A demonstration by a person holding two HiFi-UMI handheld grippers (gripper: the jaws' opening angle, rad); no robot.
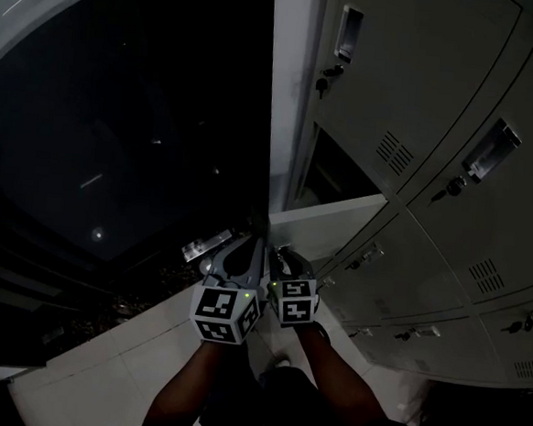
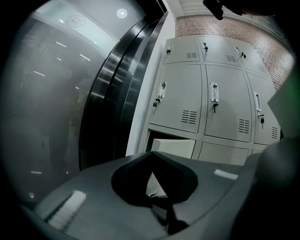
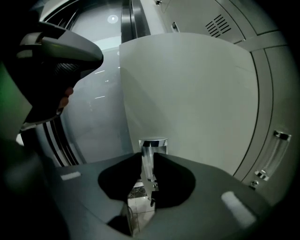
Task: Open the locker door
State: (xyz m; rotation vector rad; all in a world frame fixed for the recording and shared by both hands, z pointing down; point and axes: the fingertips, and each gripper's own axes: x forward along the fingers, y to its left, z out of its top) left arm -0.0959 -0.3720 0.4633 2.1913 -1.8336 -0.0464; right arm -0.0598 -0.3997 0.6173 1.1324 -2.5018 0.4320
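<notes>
The grey locker door point(image 1: 325, 223) stands partly swung out from the bank of lockers, with the dark compartment point(image 1: 336, 174) showing behind it. In the right gripper view the door point(image 3: 187, 93) fills the middle, and its chrome handle point(image 3: 153, 146) stands upright between the jaws. My right gripper point(image 3: 149, 158) is shut on that handle; in the head view it point(image 1: 282, 255) sits at the door's lower edge. Close beside it on the left, my left gripper point(image 1: 243, 250) holds nothing. Its tips point(image 2: 152, 152) meet, and it faces the open door point(image 2: 172, 146).
Closed grey lockers point(image 1: 432, 92) with handles and keys point(image 1: 325, 78) fill the right side and continue below. A dark glossy curved wall point(image 1: 117, 131) lies to the left. Pale floor tiles point(image 1: 116, 370) are under me. The left gripper's body point(image 3: 56, 61) shows left of the door.
</notes>
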